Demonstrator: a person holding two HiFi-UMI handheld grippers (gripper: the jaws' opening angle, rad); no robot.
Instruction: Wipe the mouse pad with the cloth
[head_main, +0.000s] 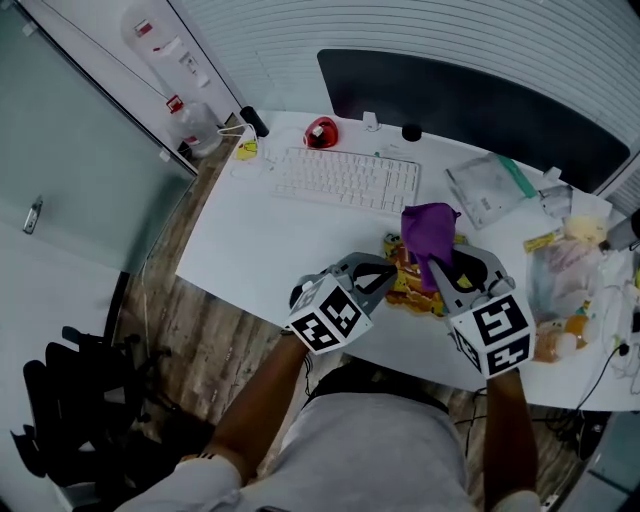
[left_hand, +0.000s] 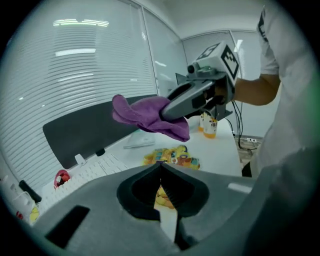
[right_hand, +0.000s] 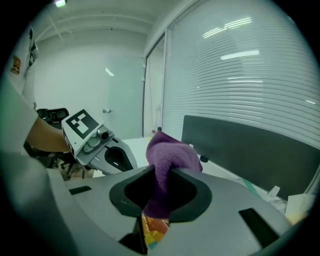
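A purple cloth (head_main: 430, 232) hangs bunched above the desk, pinched at its lower part by my right gripper (head_main: 441, 268), which is shut on it. In the right gripper view the cloth (right_hand: 167, 155) stands up out of the jaws of my right gripper (right_hand: 160, 174). Under both grippers lies a flat, colourful printed piece (head_main: 408, 278), possibly the mouse pad (left_hand: 172, 156); the grippers hide part of it. My left gripper (head_main: 386, 275) hovers just left of the cloth. Its jaws (left_hand: 161, 167) meet at the tips with nothing between them.
A white keyboard (head_main: 346, 180) and a red mouse (head_main: 321, 131) lie farther back on the white desk (head_main: 250, 245). A dark panel (head_main: 470, 100) stands behind. Plastic bags (head_main: 490, 188), food packets (head_main: 562, 272) and bottles (left_hand: 210, 125) crowd the right side. The desk's front edge is close below.
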